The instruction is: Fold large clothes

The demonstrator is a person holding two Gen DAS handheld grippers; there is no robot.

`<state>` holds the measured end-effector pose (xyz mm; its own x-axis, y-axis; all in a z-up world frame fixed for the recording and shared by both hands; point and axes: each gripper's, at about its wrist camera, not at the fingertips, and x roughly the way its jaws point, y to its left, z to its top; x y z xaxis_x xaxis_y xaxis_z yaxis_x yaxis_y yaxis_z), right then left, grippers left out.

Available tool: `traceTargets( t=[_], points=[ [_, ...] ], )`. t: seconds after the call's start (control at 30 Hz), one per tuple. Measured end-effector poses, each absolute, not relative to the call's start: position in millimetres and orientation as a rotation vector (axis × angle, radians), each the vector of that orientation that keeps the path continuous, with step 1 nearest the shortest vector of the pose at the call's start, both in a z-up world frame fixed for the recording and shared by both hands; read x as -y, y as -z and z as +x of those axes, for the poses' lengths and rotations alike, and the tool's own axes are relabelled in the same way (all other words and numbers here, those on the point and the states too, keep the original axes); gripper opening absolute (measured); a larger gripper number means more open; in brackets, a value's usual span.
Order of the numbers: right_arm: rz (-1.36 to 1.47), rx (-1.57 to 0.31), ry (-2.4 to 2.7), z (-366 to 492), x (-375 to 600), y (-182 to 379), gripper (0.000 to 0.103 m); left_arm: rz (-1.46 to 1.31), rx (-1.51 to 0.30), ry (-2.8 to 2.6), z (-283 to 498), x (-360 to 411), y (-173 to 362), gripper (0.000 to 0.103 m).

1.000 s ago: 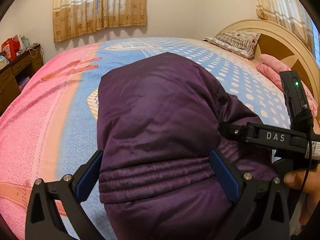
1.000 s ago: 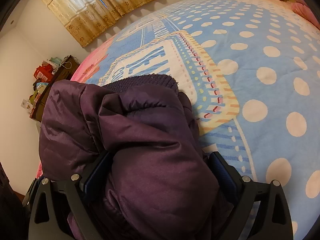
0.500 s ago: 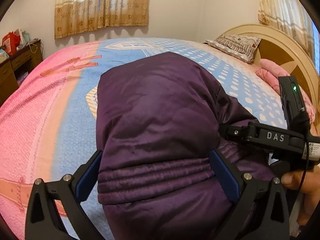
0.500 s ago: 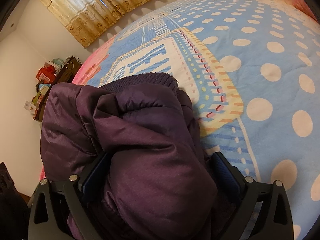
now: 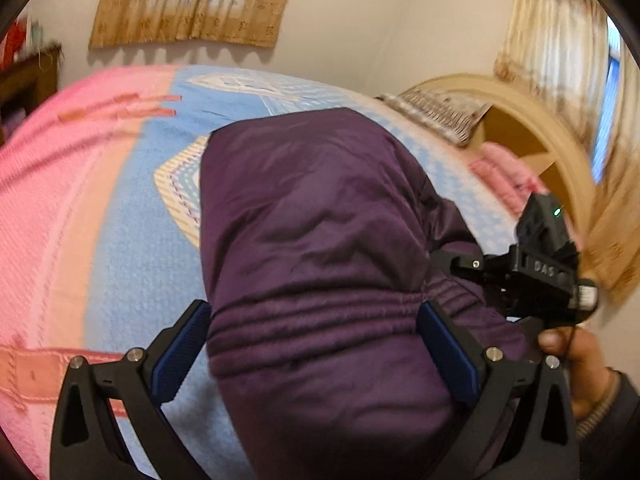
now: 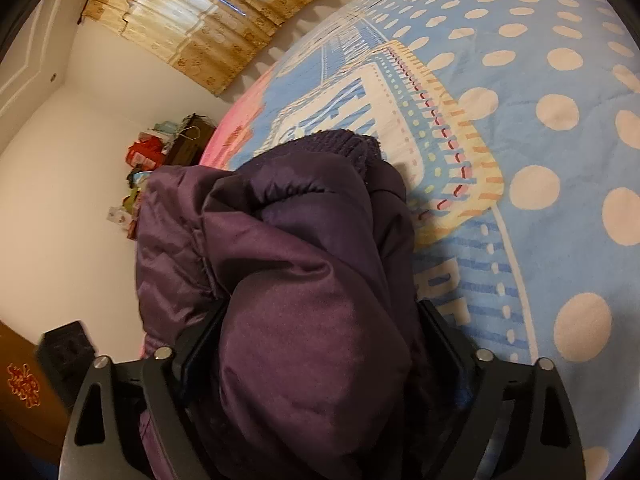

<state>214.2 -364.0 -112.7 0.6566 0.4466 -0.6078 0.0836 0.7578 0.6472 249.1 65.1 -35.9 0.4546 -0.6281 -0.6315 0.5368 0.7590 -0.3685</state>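
A bulky dark purple padded jacket (image 5: 320, 216) is bundled up over the bed. My left gripper (image 5: 314, 344) is shut on its ribbed hem, with thick fabric filling the space between the blue pads. My right gripper (image 6: 320, 344) is shut on another thick fold of the same jacket (image 6: 288, 248), whose knitted cuff or collar shows at the top. The right gripper's body (image 5: 536, 268) and the hand that holds it show at the right of the left wrist view, close beside the jacket.
The bed cover (image 6: 520, 128) is blue with white dots, with a pink part (image 5: 48, 200) on the left. A curved wooden headboard (image 5: 540, 128) and pillows stand at the far right. A dark cabinet with clutter (image 6: 184, 140) stands by the wall.
Both grippers have lifted and tilted with the jacket in them. The views have swung up, so more wall and curtain show. The grips are unchanged.
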Motion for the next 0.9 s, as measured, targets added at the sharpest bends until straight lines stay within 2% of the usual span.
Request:
traceTargets(
  t=[0.07, 0.37, 0.43, 0.53, 0.7, 0.9],
  points=[
    [0.688, -0.851, -0.24, 216.7, 362.6, 111.9, 0.087, -0.202, -0.858, 0.754, 253.4, -73.2, 44.9, 0.103],
    [0.701, -0.833, -0.305, 228.6, 363.9, 123.7, 0.084, -0.196, -0.835, 0.778, 255.5, -64.2, 50.6, 0.103],
    [0.724, -0.809, -0.339, 225.7, 361.7, 124.5, 0.072, -0.188, -0.833, 0.774, 251.9, -63.4, 48.3, 0.103],
    [0.757, -0.766, -0.383, 219.8, 360.4, 125.6, 0.061, -0.148, -0.798, 0.779, 243.4, -58.2, 39.5, 0.101],
    [0.769, -0.711, -0.424, 204.1, 354.1, 115.2, 0.053, -0.119, -0.748, 0.773, 226.9, -58.8, 23.1, 0.094],
    [0.795, -0.68, -0.51, 186.5, 327.2, 107.1, 0.05, -0.057, -0.684, 0.703, 192.8, -70.9, -1.3, 0.092]
  ],
)
